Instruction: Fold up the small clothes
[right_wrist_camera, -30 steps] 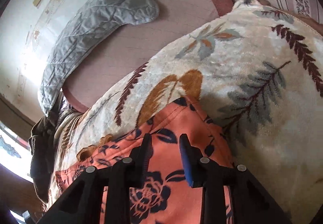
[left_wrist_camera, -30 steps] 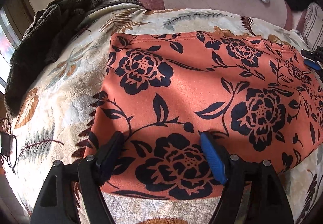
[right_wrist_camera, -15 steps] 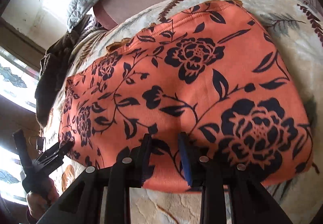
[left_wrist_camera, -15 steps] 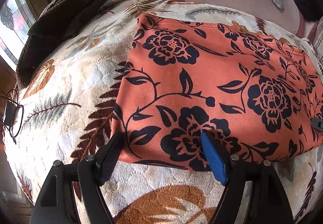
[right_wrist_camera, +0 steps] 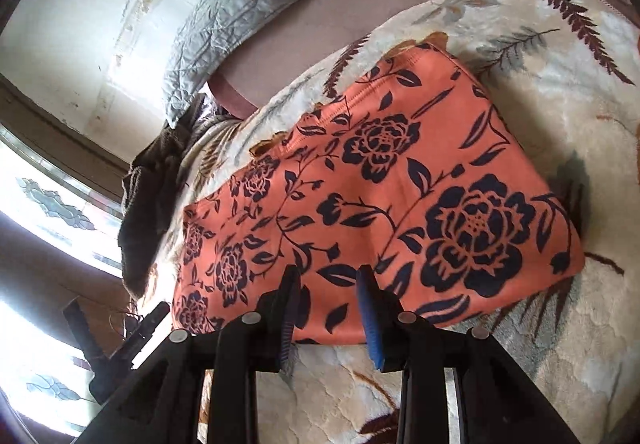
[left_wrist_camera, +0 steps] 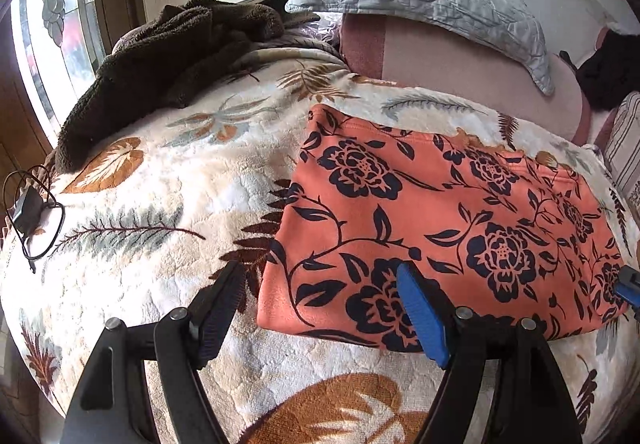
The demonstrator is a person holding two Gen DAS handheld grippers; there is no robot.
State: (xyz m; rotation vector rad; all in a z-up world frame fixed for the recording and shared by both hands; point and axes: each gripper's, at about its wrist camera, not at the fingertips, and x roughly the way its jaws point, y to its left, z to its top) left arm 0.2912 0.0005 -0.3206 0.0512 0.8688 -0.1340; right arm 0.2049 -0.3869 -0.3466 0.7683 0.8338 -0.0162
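Note:
An orange garment [left_wrist_camera: 440, 228] with dark navy flowers lies folded flat in a rectangle on the cream leaf-print blanket [left_wrist_camera: 160, 212]. My left gripper [left_wrist_camera: 320, 308] hovers open and wide over the garment's near left corner, its black finger over the blanket and its blue finger over the cloth. In the right wrist view the same garment [right_wrist_camera: 400, 184] fills the middle. There my right gripper [right_wrist_camera: 330, 308] hangs over its near edge, jaws narrowly apart with nothing between them. The right gripper's blue tip [left_wrist_camera: 628, 288] shows at the far right, and the left gripper [right_wrist_camera: 136, 328] shows dark at lower left.
A brown fleece garment [left_wrist_camera: 160, 64] is heaped at the blanket's far left. A grey quilted pillow [left_wrist_camera: 420, 0] rests on a pink cushion [left_wrist_camera: 460, 72] against the wall. A black charger with cable [left_wrist_camera: 28, 212] lies at the left edge by the window [left_wrist_camera: 52, 24].
Both grippers drew back toward the garment's near edge. The right one left the far corner and crossed over the cloth. The left one shifted left, off the cloth's middle. The garment stayed flat.

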